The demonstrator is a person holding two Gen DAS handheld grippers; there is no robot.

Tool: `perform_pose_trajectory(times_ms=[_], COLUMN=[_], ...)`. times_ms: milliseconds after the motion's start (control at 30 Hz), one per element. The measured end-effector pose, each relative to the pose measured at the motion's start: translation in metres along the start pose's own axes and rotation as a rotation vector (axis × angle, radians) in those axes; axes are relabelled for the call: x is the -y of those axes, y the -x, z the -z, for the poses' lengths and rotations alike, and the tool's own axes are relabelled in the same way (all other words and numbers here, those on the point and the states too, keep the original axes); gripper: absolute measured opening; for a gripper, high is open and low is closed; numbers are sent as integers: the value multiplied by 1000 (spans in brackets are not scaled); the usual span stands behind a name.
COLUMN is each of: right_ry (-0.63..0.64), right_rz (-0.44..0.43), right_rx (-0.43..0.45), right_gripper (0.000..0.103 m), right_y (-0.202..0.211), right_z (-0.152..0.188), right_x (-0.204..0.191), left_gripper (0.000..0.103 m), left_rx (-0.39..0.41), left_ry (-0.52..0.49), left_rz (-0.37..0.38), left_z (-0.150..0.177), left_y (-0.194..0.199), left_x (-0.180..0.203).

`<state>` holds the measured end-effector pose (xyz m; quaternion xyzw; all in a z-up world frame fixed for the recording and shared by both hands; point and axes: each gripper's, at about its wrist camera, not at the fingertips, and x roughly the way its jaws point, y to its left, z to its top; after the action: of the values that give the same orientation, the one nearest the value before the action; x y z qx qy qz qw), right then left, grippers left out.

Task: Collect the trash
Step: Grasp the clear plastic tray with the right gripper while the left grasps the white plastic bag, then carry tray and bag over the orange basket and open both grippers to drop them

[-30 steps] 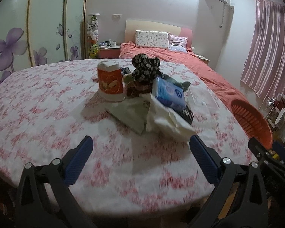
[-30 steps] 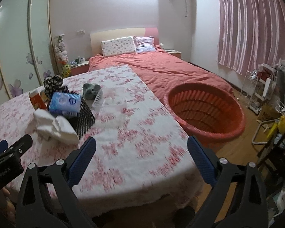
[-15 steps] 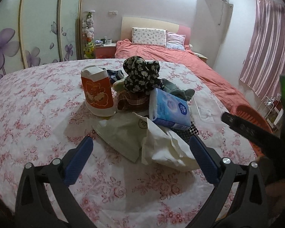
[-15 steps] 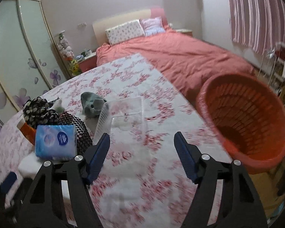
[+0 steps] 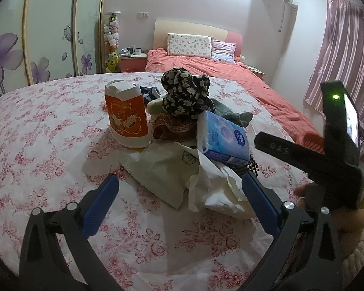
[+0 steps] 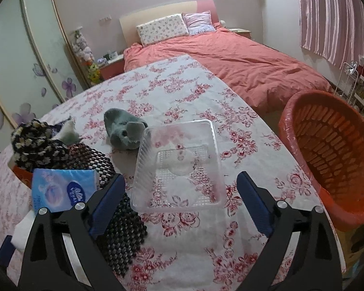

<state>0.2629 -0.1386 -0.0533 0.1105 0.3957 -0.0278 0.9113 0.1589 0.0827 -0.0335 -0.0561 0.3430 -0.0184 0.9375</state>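
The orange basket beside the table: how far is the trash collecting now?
Done: nothing visible; the orange basket looks empty. In hand: nothing; the right gripper, jaws just reopened, frames the clear plastic tray without touching, and the left gripper is open before the crumpled wrappers. Left: tray and wrappers remain on the table.

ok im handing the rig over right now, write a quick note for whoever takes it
Left gripper: open, empty, just short of the white wrapper and crumpled paper.
Right gripper: open, empty; its jaws have just been reopening, nothing between them, the clear plastic tray just ahead.
Orange basket stands off the table's right edge; no trash visible inside.
Done: nothing collected.
Left: tray, wrapper and paper into the basket; the tissue pack looks like a keeper.
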Motion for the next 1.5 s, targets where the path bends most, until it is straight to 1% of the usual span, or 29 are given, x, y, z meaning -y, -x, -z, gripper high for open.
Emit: perform_pose_trajectory(times_ms=[100, 167, 200, 233, 267, 300, 400, 600, 633, 667, 700, 733, 767, 833, 900, 1033, 1133, 1300, 1500], right_ry=[5, -5, -20, -23, -22, -9, 2, 12, 17, 21, 24, 24, 25, 25, 26, 23, 27, 37, 38], right_rz=[30, 27, 20, 19, 24, 25, 14, 14, 17, 19, 21, 21, 20, 18, 15, 9, 6, -2, -13], right_rx=[-19, -39, -50, -52, -49, -49, -47, -22, -19, -19, -18, -18, -18, -14, -8, 12, 27, 47, 108], right_gripper=[92, 91, 86, 84, 75, 72, 71, 71, 71, 71, 71, 71, 71, 71, 71, 71, 71, 71, 71], right_y=[-8, -11, -13, -14, -13, -12, -9, 1, 2, 3, 4, 5, 6, 9, 13, 23, 29, 40, 60], right_z=[1, 2, 3, 3, 2, 2, 5, 10, 11, 12, 13, 14, 15, 16, 16, 17, 17, 19, 16], right_x=[0, 3, 7, 8, 8, 8, 10, 17, 18, 18, 19, 20, 21, 23, 24, 27, 28, 27, 30], left_gripper=[99, 99, 99, 98, 97, 96, 93, 80, 76, 69, 65, 57, 46, 35, 29, 27, 26, 26, 26], left_rx=[-2, -4, -6, -9, -12, -17, -27, -61, -69, -75, -83, -88, -90, -86, -71, -50, -25, 7, 53], left_ry=[0, 1, 2, 6, 9, 13, 20, 11, 10, 11, 13, 14, 17, 9, -11, -35, -57, -59, -51], left_rz=[2, 3, 4, 6, 8, 12, 21, 30, 33, 38, 50, 63, 93, 126, 134, 157, 150, 137, 129], left_z=[0, -1, -1, -1, -2, -2, -2, 0, 1, 1, 1, 1, 1, 1, 1, 0, -1, -8, -21], left_y=[-1, -3, -4, -5, -6, -8, -11, -21, -23, -24, -26, -27, -27, -23, -18, -7, 3, 20, 42], left_x=[-2, -2, -1, -2, -2, -2, -2, 5, 5, 5, 5, 6, 5, 6, 8, 6, 1, -7, -13])
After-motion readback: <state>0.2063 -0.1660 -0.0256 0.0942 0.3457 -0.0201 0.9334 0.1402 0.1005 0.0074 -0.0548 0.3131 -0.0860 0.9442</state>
